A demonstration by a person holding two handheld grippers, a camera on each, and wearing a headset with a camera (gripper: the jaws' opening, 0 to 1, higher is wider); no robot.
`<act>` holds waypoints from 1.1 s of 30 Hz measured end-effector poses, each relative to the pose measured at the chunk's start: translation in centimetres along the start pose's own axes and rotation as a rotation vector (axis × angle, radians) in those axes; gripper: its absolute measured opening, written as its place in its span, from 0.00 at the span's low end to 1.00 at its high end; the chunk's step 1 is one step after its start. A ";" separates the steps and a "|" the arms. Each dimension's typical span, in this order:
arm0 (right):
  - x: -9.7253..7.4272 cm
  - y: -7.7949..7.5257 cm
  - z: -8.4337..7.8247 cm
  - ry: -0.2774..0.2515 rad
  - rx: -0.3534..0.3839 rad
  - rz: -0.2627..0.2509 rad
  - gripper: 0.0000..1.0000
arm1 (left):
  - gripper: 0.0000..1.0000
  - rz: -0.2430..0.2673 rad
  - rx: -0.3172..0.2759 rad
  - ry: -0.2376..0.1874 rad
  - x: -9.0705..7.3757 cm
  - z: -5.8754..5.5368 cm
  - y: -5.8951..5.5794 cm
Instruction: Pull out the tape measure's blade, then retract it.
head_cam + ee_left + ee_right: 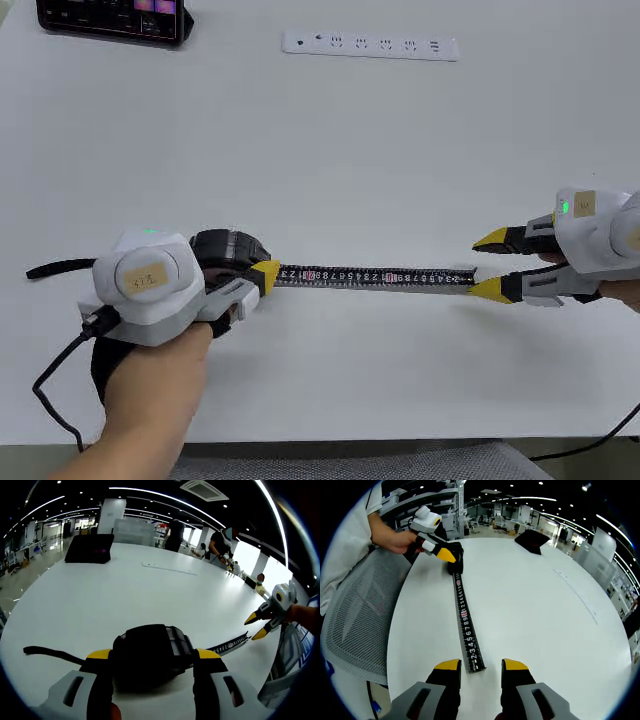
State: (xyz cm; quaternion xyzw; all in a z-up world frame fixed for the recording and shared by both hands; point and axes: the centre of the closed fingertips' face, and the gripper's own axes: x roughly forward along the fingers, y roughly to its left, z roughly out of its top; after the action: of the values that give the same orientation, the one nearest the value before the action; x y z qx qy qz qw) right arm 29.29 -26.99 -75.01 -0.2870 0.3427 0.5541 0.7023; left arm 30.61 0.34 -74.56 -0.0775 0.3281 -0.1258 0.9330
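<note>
Blade (465, 625) lay out, retraction due | my left gripper (153, 655) clamped the case (222, 247) | my right gripper (481, 666) gaped, seemingly clear of it | next: guide it home slowly

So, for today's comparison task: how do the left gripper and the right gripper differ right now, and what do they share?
The left gripper is shut on the tape measure case; the right gripper stands open, clamping nothing. The left gripper sits at the case end of the blade; the right gripper sits at its free tip, which lies between its jaws. Both have yellow fingertips and face each other along the blade.
</note>
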 end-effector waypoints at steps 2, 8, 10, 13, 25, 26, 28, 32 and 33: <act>0.0 0.1 0.0 0.003 -0.005 0.006 0.28 | 0.60 -0.002 0.007 0.004 0.0 -0.1 0.0; 0.0 0.1 -0.2 0.023 -0.020 0.020 0.26 | 0.60 -0.001 0.004 -0.004 0.1 -0.1 0.0; 0.0 0.1 -0.1 0.026 -0.018 0.027 0.26 | 0.60 -0.001 0.002 -0.004 0.2 -0.1 0.0; 0.2 0.2 -0.2 0.040 -0.021 0.045 0.25 | 0.60 -0.006 0.000 -0.003 0.2 -0.1 0.1; 0.9 0.6 -0.8 0.095 -0.068 0.082 0.20 | 0.60 -0.007 -0.003 -0.004 0.2 -0.1 0.1; 0.9 0.6 -0.9 0.098 -0.069 0.084 0.20 | 0.60 -0.006 -0.006 -0.004 0.3 -0.1 0.1; 1.0 0.6 -1.0 0.105 -0.080 0.087 0.18 | 0.60 -0.005 -0.007 -0.004 0.3 -0.1 0.1; 1.2 0.8 -1.2 0.119 -0.095 0.090 0.16 | 0.60 -0.008 -0.014 -0.004 0.3 -0.1 0.2; 1.2 0.8 -1.2 0.119 -0.098 0.091 0.16 | 0.60 -0.008 -0.014 -0.003 0.3 -0.1 0.2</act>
State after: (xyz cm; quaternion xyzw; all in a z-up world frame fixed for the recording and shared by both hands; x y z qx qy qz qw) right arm 28.49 -27.07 -76.75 -0.3375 0.3689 0.5836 0.6398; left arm 30.80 0.42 -74.90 -0.0855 0.3272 -0.1271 0.9325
